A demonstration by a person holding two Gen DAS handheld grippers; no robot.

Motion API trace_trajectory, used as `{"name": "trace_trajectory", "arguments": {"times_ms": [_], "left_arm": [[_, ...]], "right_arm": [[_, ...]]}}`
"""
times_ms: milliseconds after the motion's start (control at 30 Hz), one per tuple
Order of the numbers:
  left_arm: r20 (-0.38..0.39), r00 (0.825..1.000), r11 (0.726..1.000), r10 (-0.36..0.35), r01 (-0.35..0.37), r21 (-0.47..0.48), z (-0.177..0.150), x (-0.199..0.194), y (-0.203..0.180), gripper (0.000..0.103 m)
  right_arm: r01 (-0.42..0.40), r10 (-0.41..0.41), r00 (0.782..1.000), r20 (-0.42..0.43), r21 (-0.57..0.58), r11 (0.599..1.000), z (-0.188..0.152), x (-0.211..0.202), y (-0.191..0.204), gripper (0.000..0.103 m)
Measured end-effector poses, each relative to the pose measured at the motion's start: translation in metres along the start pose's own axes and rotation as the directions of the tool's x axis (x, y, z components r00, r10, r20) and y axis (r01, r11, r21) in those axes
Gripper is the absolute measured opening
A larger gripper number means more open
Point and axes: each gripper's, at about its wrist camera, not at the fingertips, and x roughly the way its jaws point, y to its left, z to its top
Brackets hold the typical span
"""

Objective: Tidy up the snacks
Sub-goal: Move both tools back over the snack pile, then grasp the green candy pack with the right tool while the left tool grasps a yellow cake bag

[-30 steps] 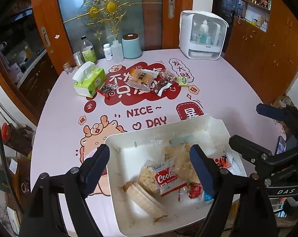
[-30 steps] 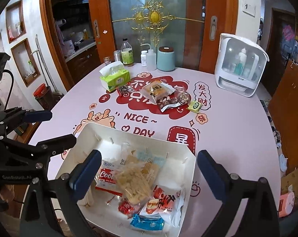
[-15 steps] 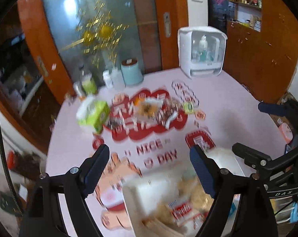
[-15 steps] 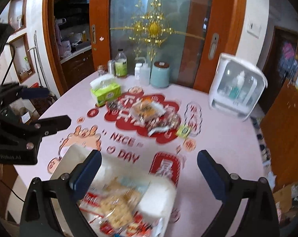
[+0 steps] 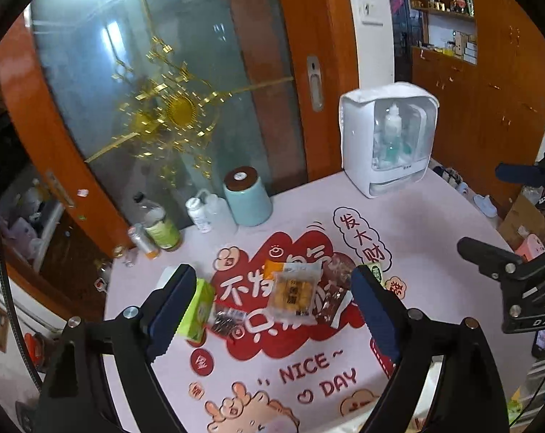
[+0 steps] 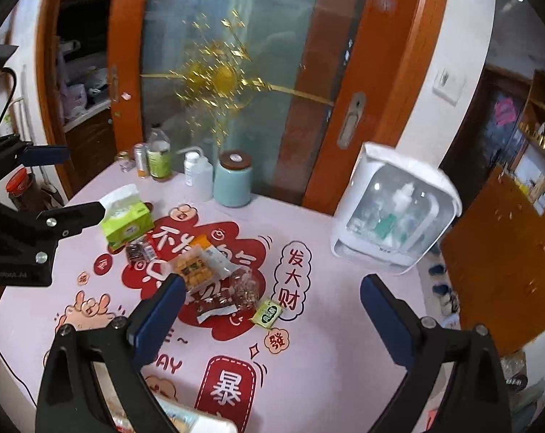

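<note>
1. Left gripper [image 5: 272, 310]: jaws opening wide, nothing between the pads.
2. Right gripper [image 6: 272, 314]: jaws spread wide, empty.
3. Snack packets [image 5: 295, 294]: clustered at table [image 5: 434, 223] centre, at 12 o'clock from the left gripper; green tissue box [image 6: 126, 216] at their 10 o'clock.

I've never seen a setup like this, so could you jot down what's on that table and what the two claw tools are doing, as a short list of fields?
Table: pink cloth with red cartoon print
Loose snacks: yellow cake packet, dark wrapper, small green sachet
Beside them: green tissue box
Back edge: teal canister, bottles, white dispenser
Left gripper: jaws opening, nothing between them
Right gripper: open, empty
White tray: only its rim shows
</note>
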Motion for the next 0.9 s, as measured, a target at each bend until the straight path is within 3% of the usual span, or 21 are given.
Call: {"name": "trace_trajectory", "arguments": {"times_ms": [200, 267, 400, 533, 700, 900], "left_arm": [[-0.121, 0.992, 0.998, -0.047, 0.041, -0.051, 0.015, 0.094, 0.007, 0.087], [-0.186, 0.981, 0.996, -0.060, 0.046, -0.077, 0.009, 0.136, 0.007, 0.087], [-0.291, 0.954, 0.995, -0.080, 0.057, -0.087, -0.016, 0.201, 0.000, 0.087], [-0.394, 0.917, 0.997, -0.060, 0.039, -0.061, -0.042, 0.261, -0.013, 0.087], [-0.472, 0.880, 0.998, -0.057, 0.041, -0.045, -0.069, 0.313, -0.027, 0.087], [-0.506, 0.859, 0.996, -0.085, 0.059, -0.068, -0.087, 0.343, -0.031, 0.087]], "right_arm": [[0.020, -0.005, 0.986, -0.166, 0.091, 0.996, 0.005, 0.095, -0.020, 0.096], [0.014, 0.016, 0.974, -0.227, 0.131, 0.991, -0.001, 0.125, -0.024, 0.090], [0.015, 0.074, 0.928, -0.365, 0.235, 0.972, -0.029, 0.192, -0.032, 0.086], [0.029, 0.128, 0.871, -0.474, 0.309, 0.950, -0.060, 0.248, -0.036, 0.067], [0.052, 0.170, 0.829, -0.533, 0.376, 0.925, -0.091, 0.292, -0.037, 0.065], [0.039, 0.207, 0.816, -0.540, 0.409, 0.911, -0.104, 0.315, -0.033, 0.064]]}}
